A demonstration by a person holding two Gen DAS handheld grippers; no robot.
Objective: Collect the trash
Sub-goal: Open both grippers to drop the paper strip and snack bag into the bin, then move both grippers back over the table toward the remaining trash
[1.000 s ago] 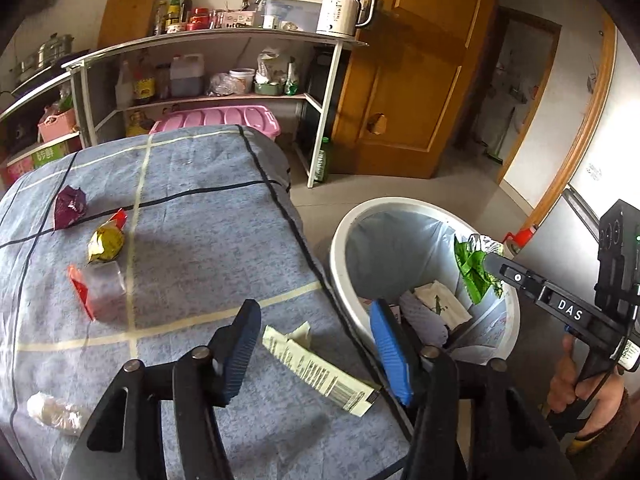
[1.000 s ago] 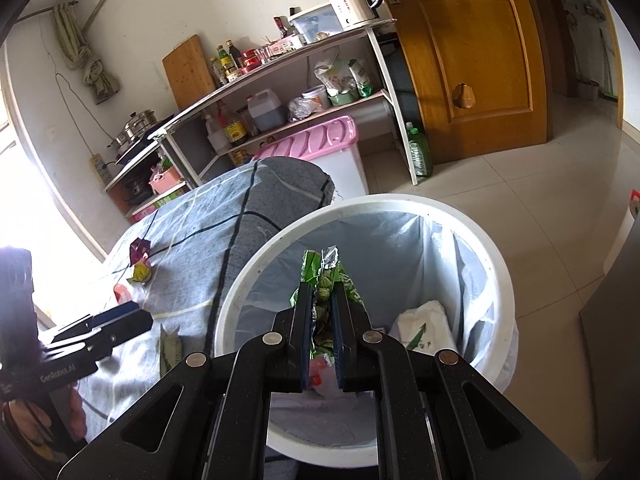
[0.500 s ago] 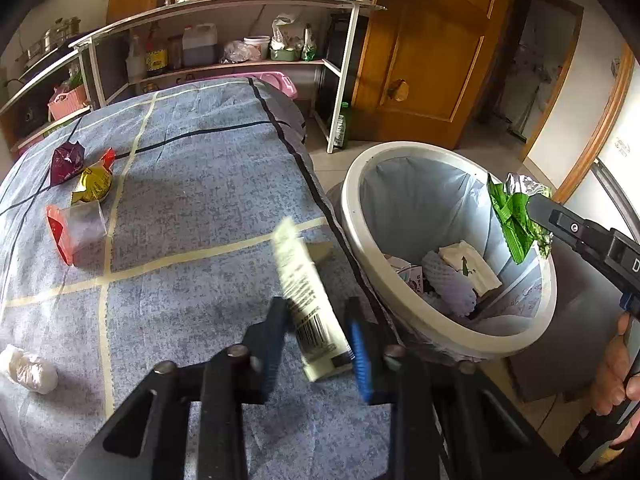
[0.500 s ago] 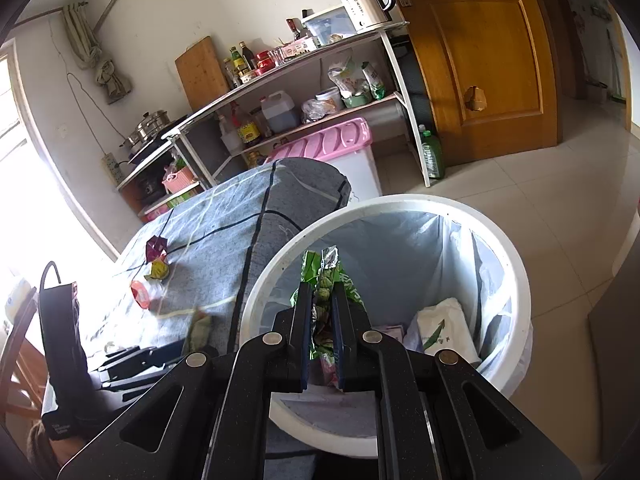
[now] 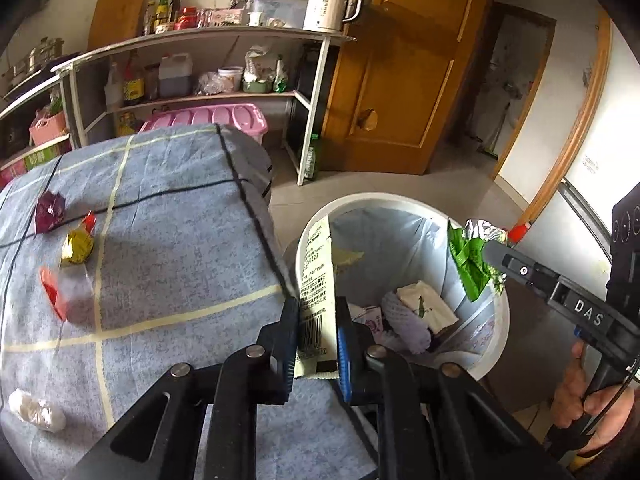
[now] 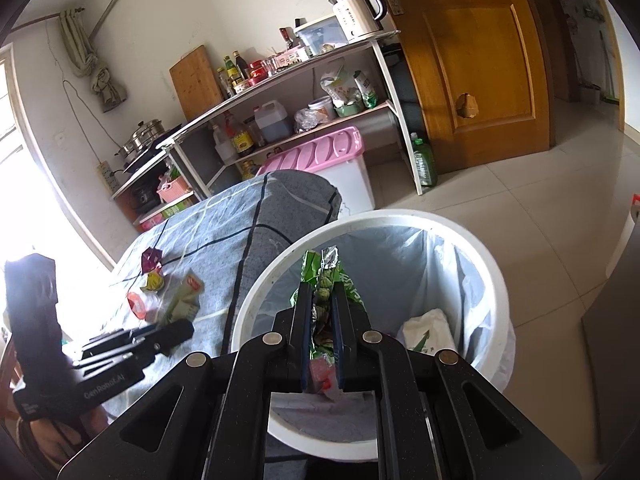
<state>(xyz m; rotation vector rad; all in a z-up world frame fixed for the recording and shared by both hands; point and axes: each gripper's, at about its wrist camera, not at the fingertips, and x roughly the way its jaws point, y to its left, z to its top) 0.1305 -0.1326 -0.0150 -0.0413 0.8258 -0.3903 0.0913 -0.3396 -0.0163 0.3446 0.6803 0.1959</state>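
Observation:
My left gripper (image 5: pixel 316 312) is closing its jaws on a long pale wrapper with a barcode (image 5: pixel 318 256), and the pads press on it. It holds the wrapper upright over the table's edge beside the white bin (image 5: pixel 400 198). In the right wrist view, the left gripper (image 6: pixel 176 328) shows at the left with the pale wrapper (image 6: pixel 184 296). My right gripper (image 6: pixel 322 292) is shut on a crumpled green foil wrapper (image 6: pixel 326 268) above the lined bin (image 6: pixel 460 226). That green wrapper (image 5: pixel 468 256) also shows in the left wrist view. Several pieces of rubbish lie inside the bin.
On the blue-grey tablecloth (image 5: pixel 180 240) lie a purple wrapper (image 5: pixel 49 212), a gold wrapper (image 5: pixel 77 245), a clear bag with a red edge (image 5: pixel 60 292) and a white crumpled wad (image 5: pixel 36 410). A shelf unit (image 5: pixel 320 100), a pink-lidded box (image 5: pixel 208 116) and a wooden door (image 5: pixel 400 80) stand behind.
My left gripper closed on the pale wrapper that lay on the table, lifted it and carried it toward the bin. The right gripper stayed over the bin with the green wrapper.

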